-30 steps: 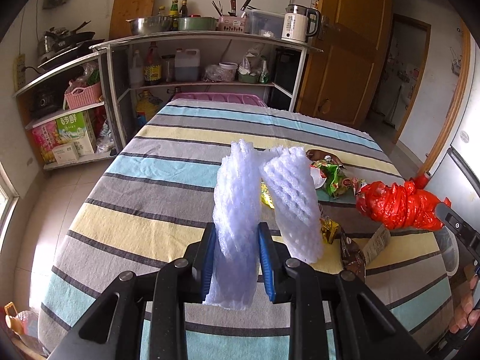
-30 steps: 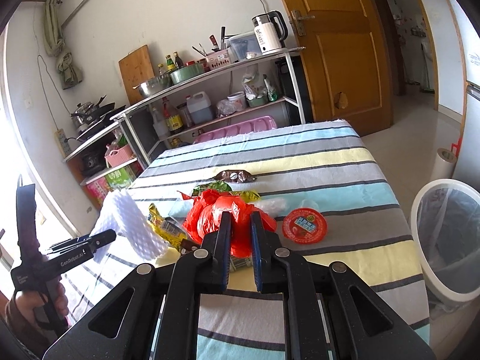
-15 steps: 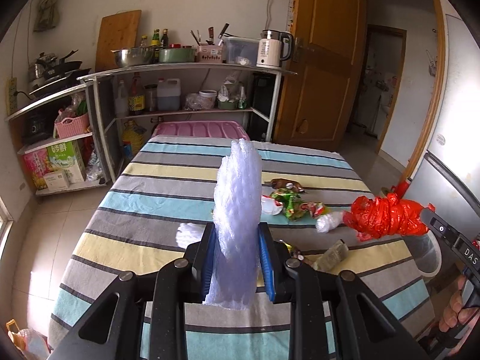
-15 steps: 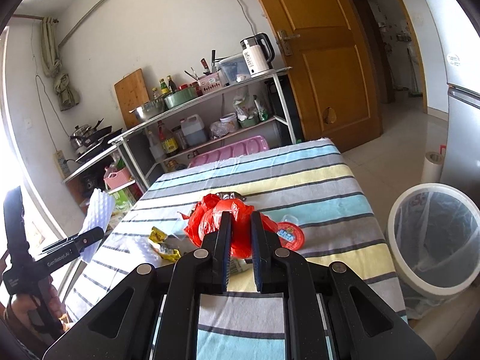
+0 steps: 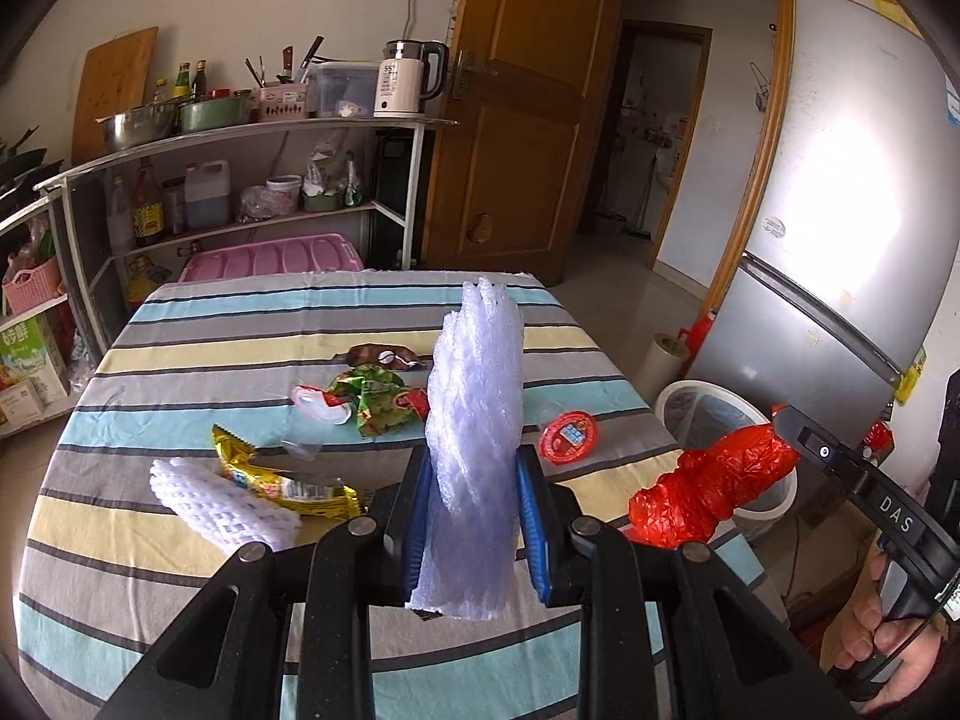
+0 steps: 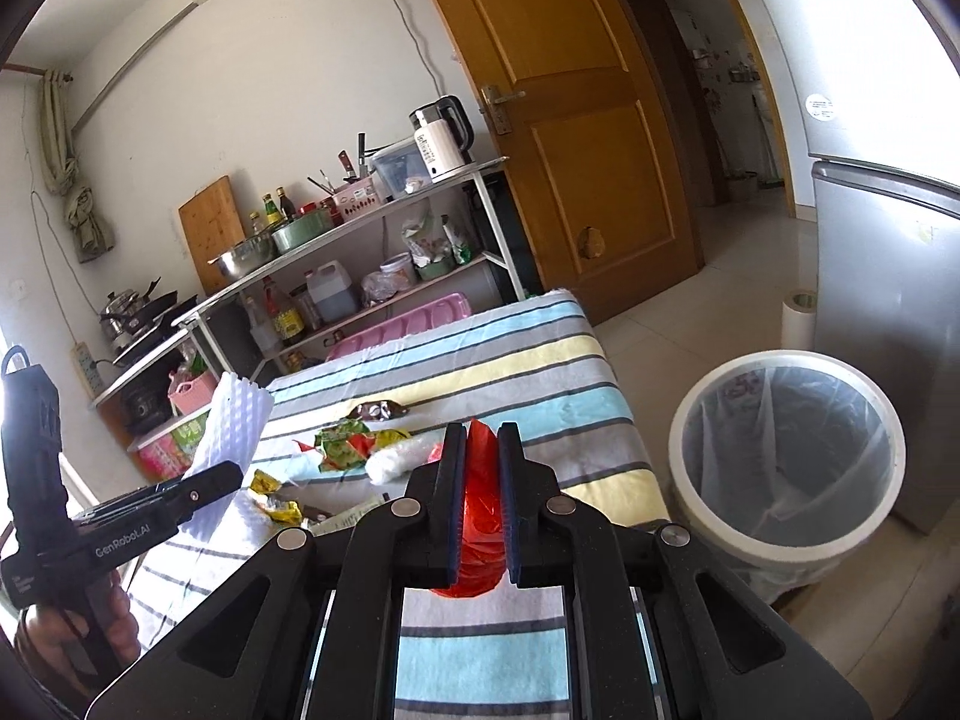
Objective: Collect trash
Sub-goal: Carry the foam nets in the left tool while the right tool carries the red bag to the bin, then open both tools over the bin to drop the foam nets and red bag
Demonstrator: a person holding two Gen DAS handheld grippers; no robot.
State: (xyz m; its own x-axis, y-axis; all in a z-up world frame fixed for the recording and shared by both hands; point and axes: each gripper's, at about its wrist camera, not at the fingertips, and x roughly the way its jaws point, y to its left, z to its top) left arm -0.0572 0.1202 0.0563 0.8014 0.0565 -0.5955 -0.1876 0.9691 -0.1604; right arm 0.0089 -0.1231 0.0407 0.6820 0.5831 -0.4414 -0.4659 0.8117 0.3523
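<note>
My left gripper (image 5: pixel 474 468) is shut on a white foam net sleeve (image 5: pixel 477 396), held upright above the striped table (image 5: pixel 180 570). In the right wrist view, my right gripper (image 6: pixel 480 450) holds a crumpled red plastic bag (image 6: pixel 478 516) between its pads while its jaws are closing. It hangs over the table's right edge, beside a white lined trash bin (image 6: pixel 786 360). On the cloth lie a second foam net (image 5: pixel 222 510), a yellow wrapper (image 5: pixel 282 480), a green wrapper (image 5: pixel 372 396), a brown wrapper (image 5: pixel 384 355) and a red-lidded cup (image 5: pixel 569 433).
A metal shelf rack (image 5: pixel 240 138) with pots and bottles stands behind the table. A wooden door (image 5: pixel 516 120) is at the back and a grey fridge (image 5: pixel 840 240) on the right. A paper roll (image 6: pixel 798 318) stands on the floor by the bin.
Both grippers have risen and swung to the right, towards the bin side of the table. The bin looms larger in the right wrist view. Each still holds its piece.
</note>
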